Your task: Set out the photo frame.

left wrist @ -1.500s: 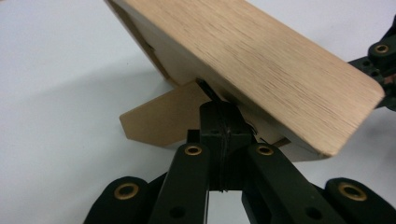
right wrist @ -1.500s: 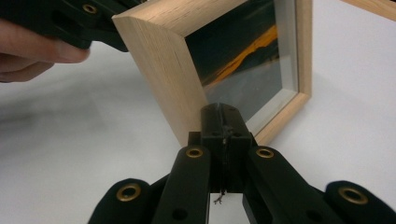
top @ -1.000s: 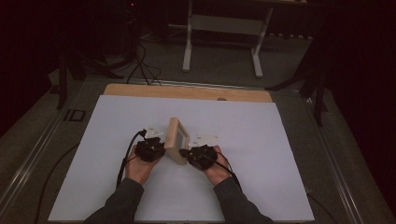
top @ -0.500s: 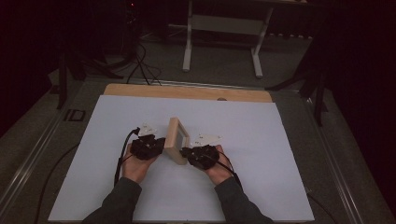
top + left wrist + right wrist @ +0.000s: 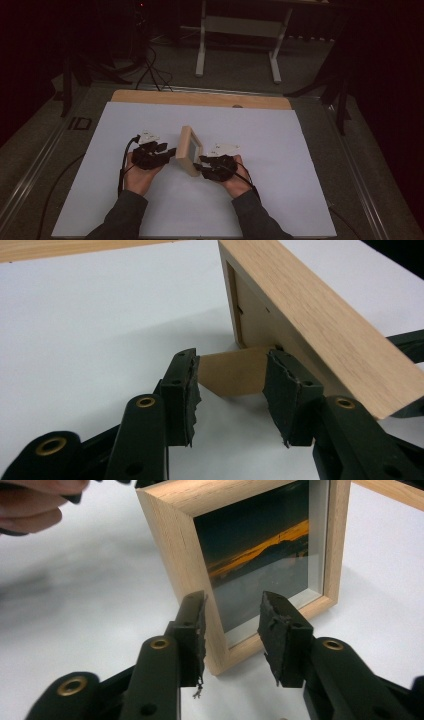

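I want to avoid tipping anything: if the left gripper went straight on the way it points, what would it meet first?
Probably the fold-out stand behind the wooden picture frame; the left gripper has just been opening, jaws either side of it, pads apart.

Standing on the table: one light wooden picture frame point(image 5: 189, 150) with a dark sunset photo behind glass, one brown cardboard easel stand point(image 5: 232, 372) propping up its back. Lying beneath it: one large white paper sheet point(image 5: 280, 150), one pale wooden tabletop point(image 5: 200, 98). Flanking the frame: two black two-jaw grippers, left point(image 5: 170, 150) and right point(image 5: 201, 164), each carrying one grey three-cornered plate.
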